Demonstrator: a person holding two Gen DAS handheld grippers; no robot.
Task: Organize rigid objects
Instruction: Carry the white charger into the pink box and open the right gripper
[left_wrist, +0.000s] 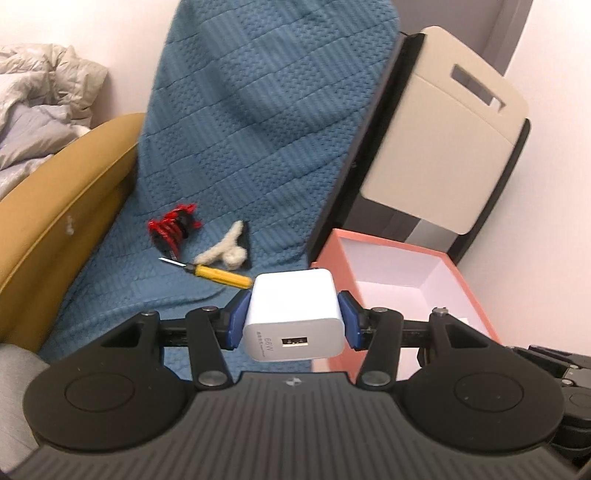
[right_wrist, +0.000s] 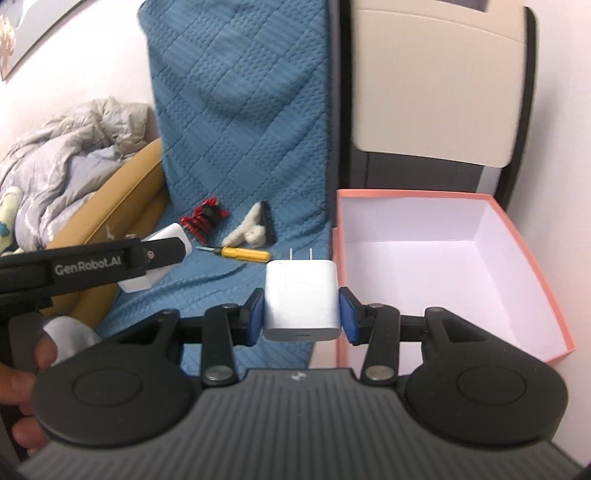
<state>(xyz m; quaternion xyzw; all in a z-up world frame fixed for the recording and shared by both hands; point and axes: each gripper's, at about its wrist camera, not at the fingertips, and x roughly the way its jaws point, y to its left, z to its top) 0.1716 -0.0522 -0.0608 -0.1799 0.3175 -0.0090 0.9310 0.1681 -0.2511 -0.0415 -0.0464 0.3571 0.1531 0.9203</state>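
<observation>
My left gripper (left_wrist: 293, 317) is shut on a white 66W USB charger (left_wrist: 293, 314), held above the blue quilted blanket (left_wrist: 258, 110) just left of the pink open box (left_wrist: 476, 295). My right gripper (right_wrist: 302, 308) is shut on a second white charger (right_wrist: 302, 299) with its two prongs pointing away, held left of the same pink box (right_wrist: 532, 266). The left gripper with its charger also shows in the right wrist view (right_wrist: 162, 254). On the blanket lie a yellow screwdriver (left_wrist: 218, 275), a red and black spring part (left_wrist: 173, 225) and a fluffy cream item (left_wrist: 225, 247).
The pink box has a white inside with nothing seen in it. A beige and black appliance (left_wrist: 443, 147) stands behind the box. A tan sofa arm (left_wrist: 62, 210) and a crumpled grey duvet (left_wrist: 33, 110) are at the left. A white wall lies to the right.
</observation>
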